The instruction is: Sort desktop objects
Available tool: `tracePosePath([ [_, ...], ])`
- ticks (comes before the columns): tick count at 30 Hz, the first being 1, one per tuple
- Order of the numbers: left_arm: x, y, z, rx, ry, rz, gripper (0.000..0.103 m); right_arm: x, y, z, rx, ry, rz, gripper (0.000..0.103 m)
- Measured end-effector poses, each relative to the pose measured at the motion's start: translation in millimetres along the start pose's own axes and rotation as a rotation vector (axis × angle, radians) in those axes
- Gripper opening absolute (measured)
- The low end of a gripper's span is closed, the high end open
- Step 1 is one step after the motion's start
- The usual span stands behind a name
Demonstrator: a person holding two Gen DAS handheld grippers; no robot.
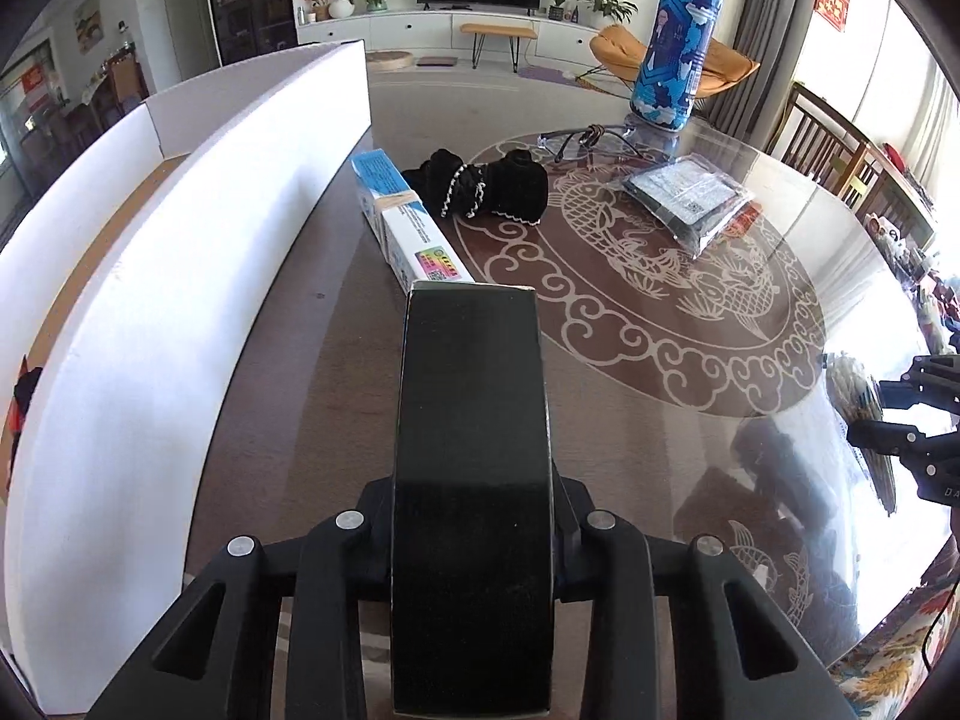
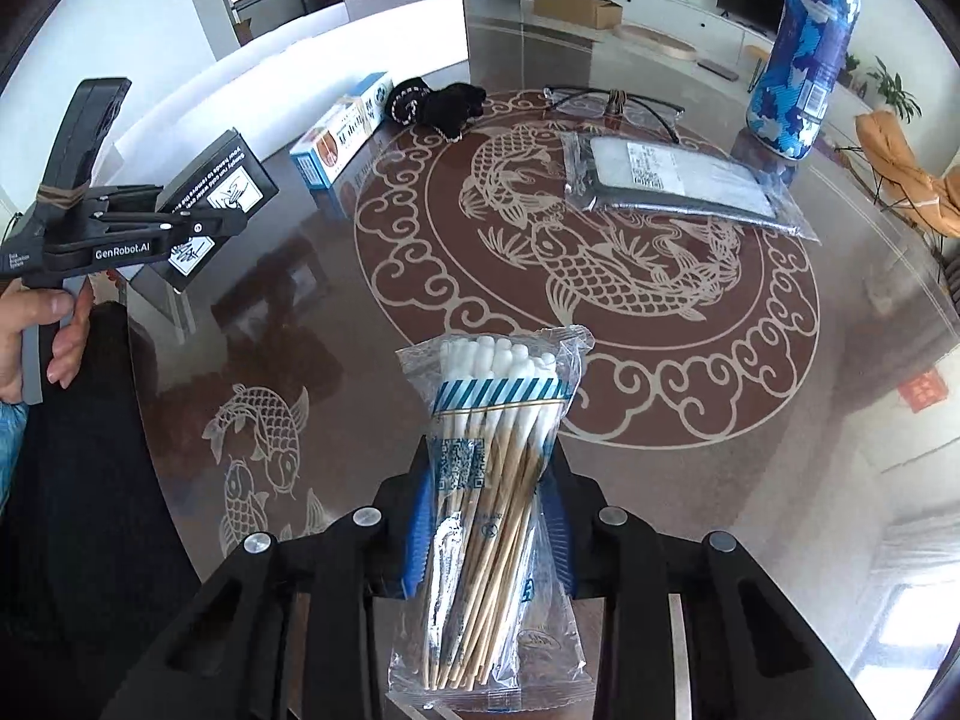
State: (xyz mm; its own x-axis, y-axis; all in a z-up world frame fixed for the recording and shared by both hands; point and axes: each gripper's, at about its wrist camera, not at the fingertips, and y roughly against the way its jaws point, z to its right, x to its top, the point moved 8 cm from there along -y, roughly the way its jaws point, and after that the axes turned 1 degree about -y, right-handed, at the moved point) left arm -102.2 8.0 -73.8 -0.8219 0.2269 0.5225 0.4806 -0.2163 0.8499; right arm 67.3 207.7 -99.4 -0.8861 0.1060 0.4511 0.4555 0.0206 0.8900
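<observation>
Gripping glossy black box [image 1: 471,480], left fingers [image 1: 573,531]; right fingers [image 2: 567,516] clamp bagged cotton swabs [image 2: 492,480].

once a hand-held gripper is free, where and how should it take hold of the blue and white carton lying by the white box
Probably grip the blue and white carton across its narrow width near the middle, coming down from above. It lies flat and long on the glass table, with the white box close along one side and the black cloth bundle by its far end, so a side approach looks cramped.
</observation>
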Motion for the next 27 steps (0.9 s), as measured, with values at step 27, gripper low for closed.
tracePosePath([
  [27, 105, 99, -298, 0.219, 0.374, 0.118, 0.034, 410, -21, -234, 0.311, 0.191, 0.352, 0.033],
])
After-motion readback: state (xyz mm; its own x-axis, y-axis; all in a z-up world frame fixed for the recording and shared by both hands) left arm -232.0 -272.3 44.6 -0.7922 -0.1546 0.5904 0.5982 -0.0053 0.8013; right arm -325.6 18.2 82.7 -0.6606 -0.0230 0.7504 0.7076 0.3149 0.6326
